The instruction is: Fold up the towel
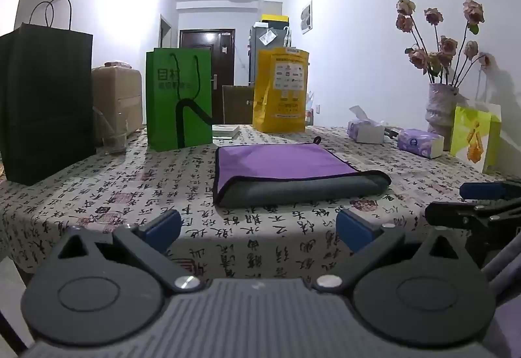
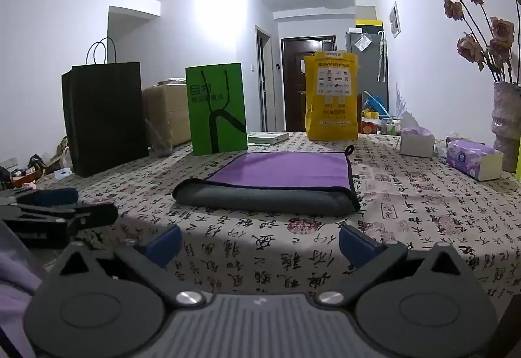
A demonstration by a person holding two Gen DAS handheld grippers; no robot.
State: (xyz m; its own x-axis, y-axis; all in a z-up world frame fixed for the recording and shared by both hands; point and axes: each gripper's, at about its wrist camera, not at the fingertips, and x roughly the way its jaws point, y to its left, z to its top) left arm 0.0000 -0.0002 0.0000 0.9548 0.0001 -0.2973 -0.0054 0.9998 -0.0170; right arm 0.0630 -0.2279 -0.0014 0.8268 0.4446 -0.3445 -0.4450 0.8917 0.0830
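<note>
**Folded towel lies clear of both grippers**

Left gripper [image 1: 259, 224] and right gripper [image 2: 260, 240] hover with jaws wide, holding nothing. The folded purple towel [image 1: 286, 169] lies mid-frame on the tabletop [image 1: 130, 188]. Behind it stand a green bag [image 1: 179, 97], yellow bag [image 1: 281, 91] and tissue packs [image 1: 420, 143].

Towel [image 1: 286, 172] lies folded at mid tabletop [image 1: 130, 188], fold edge toward the cameras. Behind it, left to right: dark bag [image 1: 45, 101], green bag [image 1: 179, 97], yellow bag [image 1: 280, 89]. Right of towel: two tissue packs [image 1: 420, 143], vase [image 1: 441, 110] behind them. Left tongs [image 1: 259, 226] and right tongs [image 2: 260, 244] sit before the towel, apart from it.
</note>
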